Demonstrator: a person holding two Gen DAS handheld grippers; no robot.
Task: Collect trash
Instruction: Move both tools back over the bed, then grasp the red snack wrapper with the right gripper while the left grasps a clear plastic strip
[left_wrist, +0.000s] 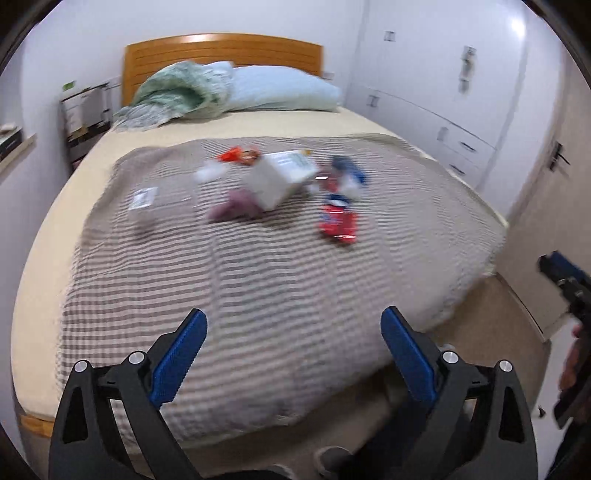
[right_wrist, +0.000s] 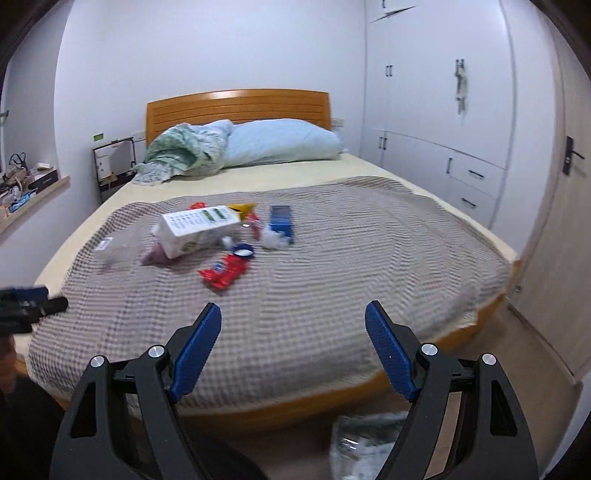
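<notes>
- The bed (right_wrist: 369, 258) fills both views, one bed with a wooden headboard (right_wrist: 236, 107), a grey checked blanket (right_wrist: 332, 295), one pale blue pillow (right_wrist: 280, 142) and one crumpled green cloth (right_wrist: 181, 151) at upper centre.
- Only the right wrist view shows a clear plastic bag (right_wrist: 365, 443) on the floor at lower right, and a cluttered shelf (right_wrist: 26, 192) at left; the left wrist view shows the shelf only in part and blurred.
- White cupboards (right_wrist: 436, 110) stand at the right in both views.
- The trash lies in one loose cluster at mid-blanket: one white carton (right_wrist: 199, 229) on its side, one red wrapper (right_wrist: 223, 271), one blue box (right_wrist: 280, 221), one purple wrapper (right_wrist: 155, 255), white tissue (right_wrist: 273, 238), smaller orange scraps (left_wrist: 238, 155).
- The left gripper (left_wrist: 293, 347) is spread wide, empty, over the blanket's near edge.
- The right gripper (right_wrist: 293, 343) is also wide apart, holding nothing.
</notes>
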